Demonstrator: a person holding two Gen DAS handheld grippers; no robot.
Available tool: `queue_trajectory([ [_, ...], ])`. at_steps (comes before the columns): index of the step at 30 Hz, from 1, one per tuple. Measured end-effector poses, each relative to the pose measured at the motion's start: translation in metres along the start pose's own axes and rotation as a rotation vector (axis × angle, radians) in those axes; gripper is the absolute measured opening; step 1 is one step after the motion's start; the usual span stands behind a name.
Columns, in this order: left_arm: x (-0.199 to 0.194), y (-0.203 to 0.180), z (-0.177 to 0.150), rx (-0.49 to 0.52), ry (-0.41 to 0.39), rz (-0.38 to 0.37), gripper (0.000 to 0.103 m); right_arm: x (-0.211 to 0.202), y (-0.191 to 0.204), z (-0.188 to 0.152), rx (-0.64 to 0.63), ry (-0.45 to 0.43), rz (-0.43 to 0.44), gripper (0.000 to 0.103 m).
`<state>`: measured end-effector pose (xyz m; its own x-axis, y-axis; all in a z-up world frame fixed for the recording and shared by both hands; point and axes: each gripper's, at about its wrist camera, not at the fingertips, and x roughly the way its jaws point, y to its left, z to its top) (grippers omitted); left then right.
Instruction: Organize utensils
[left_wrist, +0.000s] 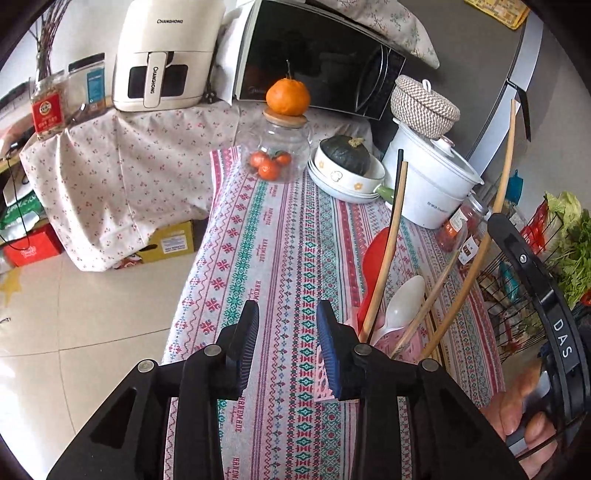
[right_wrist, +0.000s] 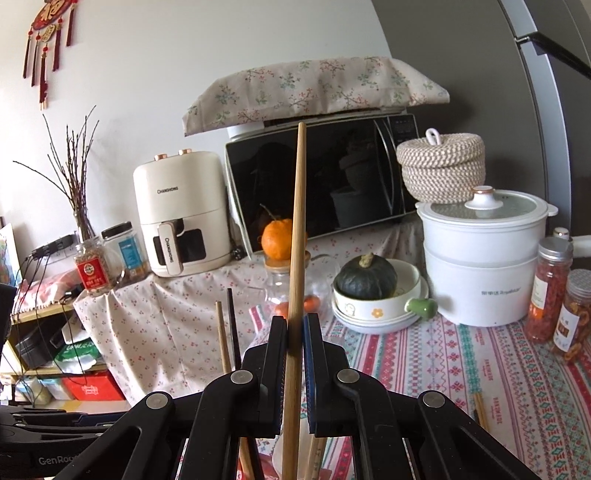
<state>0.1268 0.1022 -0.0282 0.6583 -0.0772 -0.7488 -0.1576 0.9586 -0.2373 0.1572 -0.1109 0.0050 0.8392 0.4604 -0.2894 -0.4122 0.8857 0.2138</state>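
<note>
Right gripper (right_wrist: 294, 334) is clenched on a long wooden chopstick (right_wrist: 297, 236), which stands nearly upright between the two pads, its top end well above the jaws and its lower end running down below them. Left gripper (left_wrist: 287, 334) is released, jaws apart with nothing between them, just beside the pink holder (left_wrist: 400, 341) on the patterned counter (left_wrist: 280, 236).

The step in hand looks like dropping the chopstick into that holder. To do it well, I would keep the stick vertical, line its lower tip up over the holder's mouth, lower until the tip is well inside, and only then loosen the grip. The holder is already crowded, so the tip should aim for a gap; pushing against the leaning sticks could tip it. The free gripper sits close enough to steady the holder.

The chopstick is slim, pale-brown wood, smooth and straight. In the holder lean more wooden sticks (left_wrist: 384, 251), a black one (left_wrist: 398, 177) and a white spoon (left_wrist: 404, 301).
</note>
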Motion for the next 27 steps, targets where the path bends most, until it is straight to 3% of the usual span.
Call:
queue_trajectory([
  [6, 0.001, -0.003, 0.002, 0.005, -0.004, -0.009, 0.034, 0.005, 0.006, -0.01, -0.01, -0.008, -0.011, 0.006],
  [11, 0.001, -0.004, 0.002, 0.007, -0.003, -0.014, 0.034, 0.011, 0.014, -0.022, -0.051, 0.087, 0.015, 0.007],
  [17, -0.003, -0.011, 0.001, 0.021, -0.012, -0.027, 0.034, -0.001, 0.003, -0.006, -0.012, 0.098, 0.032, 0.011],
  [22, -0.01, -0.022, -0.002, 0.05, -0.023, -0.037, 0.034, -0.015, -0.026, 0.018, 0.027, 0.14, -0.013, 0.016],
  [27, -0.016, -0.042, -0.008, 0.091, -0.004, -0.064, 0.034, -0.026, -0.079, 0.036, 0.043, 0.254, -0.155, 0.023],
])
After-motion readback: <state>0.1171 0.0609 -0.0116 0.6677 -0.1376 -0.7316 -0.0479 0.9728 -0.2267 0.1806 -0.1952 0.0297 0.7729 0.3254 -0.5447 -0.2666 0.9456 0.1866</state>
